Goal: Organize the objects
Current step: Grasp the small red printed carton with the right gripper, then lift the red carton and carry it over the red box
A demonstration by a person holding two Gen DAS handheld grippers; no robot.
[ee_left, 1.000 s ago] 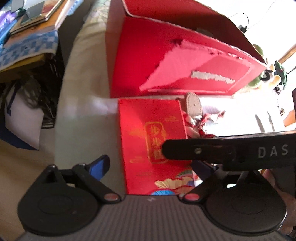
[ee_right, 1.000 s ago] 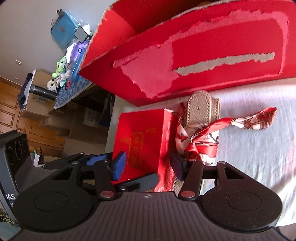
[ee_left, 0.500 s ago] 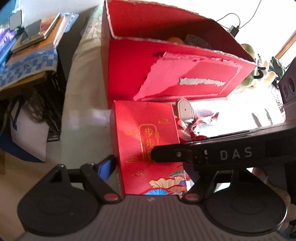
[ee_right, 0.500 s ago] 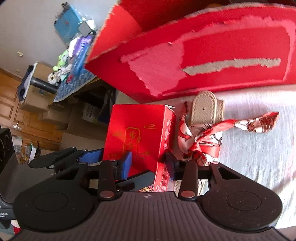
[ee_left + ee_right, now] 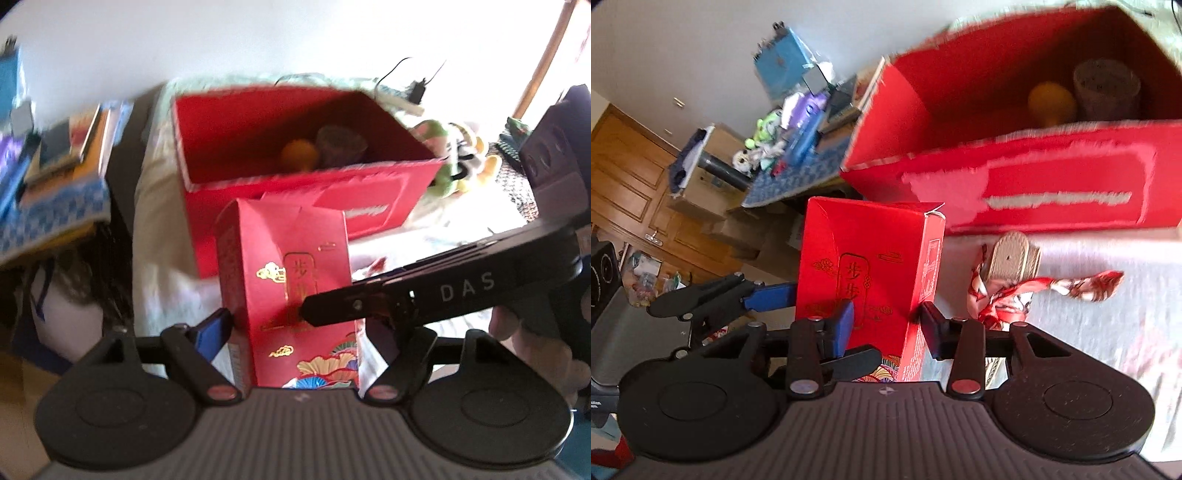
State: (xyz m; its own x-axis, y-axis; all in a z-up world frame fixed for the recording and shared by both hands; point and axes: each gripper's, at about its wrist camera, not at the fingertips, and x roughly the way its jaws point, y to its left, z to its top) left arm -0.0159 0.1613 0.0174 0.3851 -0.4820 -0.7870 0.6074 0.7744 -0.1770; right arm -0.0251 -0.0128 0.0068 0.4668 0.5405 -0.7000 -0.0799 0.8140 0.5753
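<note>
Both tongs, the left gripper [image 5: 295, 325] and right gripper [image 5: 886, 319], clamp the red gift carton [image 5: 295, 280] upright just near the open red storage box [image 5: 295, 155]; thin, probably light cardboard, best pinched low on its sides.

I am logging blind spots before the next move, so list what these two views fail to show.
- Floor of the large open red cardboard bin: both views, hidden by its front wall; only an orange round object and a grey cup-like object show, blurred.
- Base of the small red gold-printed carton: both views, hidden by the gripper bodies.
- Beige sandal with red patterned scarf: left wrist view, mostly hidden behind the carton and the right gripper.
</note>
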